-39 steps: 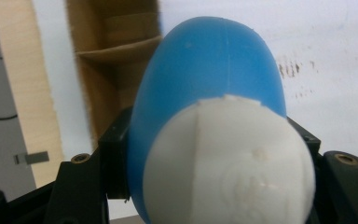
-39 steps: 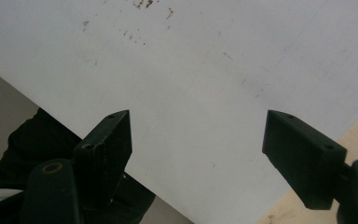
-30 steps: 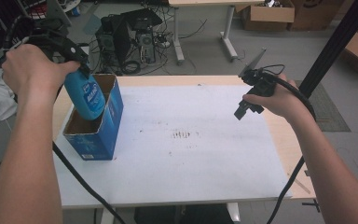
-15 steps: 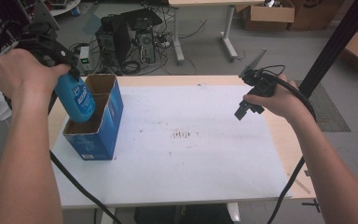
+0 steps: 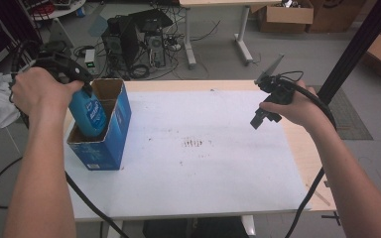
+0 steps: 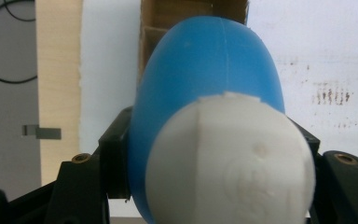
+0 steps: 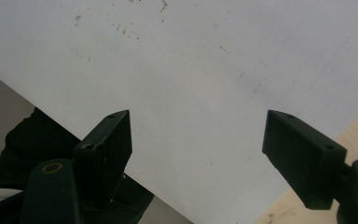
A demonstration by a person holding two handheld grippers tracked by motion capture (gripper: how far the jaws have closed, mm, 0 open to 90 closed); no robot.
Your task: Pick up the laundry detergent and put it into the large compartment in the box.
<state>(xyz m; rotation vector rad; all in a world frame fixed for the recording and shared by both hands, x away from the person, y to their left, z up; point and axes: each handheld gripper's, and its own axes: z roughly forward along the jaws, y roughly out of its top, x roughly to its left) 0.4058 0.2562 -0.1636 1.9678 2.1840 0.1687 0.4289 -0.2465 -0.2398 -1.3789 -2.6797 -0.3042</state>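
Note:
A blue bottle (image 5: 90, 115) with a white cap (image 6: 230, 161) hangs partway down into an open blue cardboard box (image 5: 106, 144) at the table's left edge. My left gripper (image 5: 82, 88) is shut on the bottle near its cap, one black jaw on each side of it in the left gripper view. The bottle's lower end is hidden inside the box. Over the table's right side my right gripper (image 5: 259, 120) stands open and points down; its fingers (image 7: 109, 140) are spread wide over bare white tabletop with nothing between them.
The white table (image 5: 203, 168) carries a small reddish stain (image 5: 194, 143) near its middle. Wood shows along its right edge (image 5: 302, 163). Behind the table are computer towers (image 5: 136, 42), cables and cardboard boxes (image 5: 285, 17) on the floor. A black post (image 5: 352, 49) rises at the right.
My left hand has come down and the blue bottle has sunk deeper into the box. The right hand and its gripper have stayed where they were.

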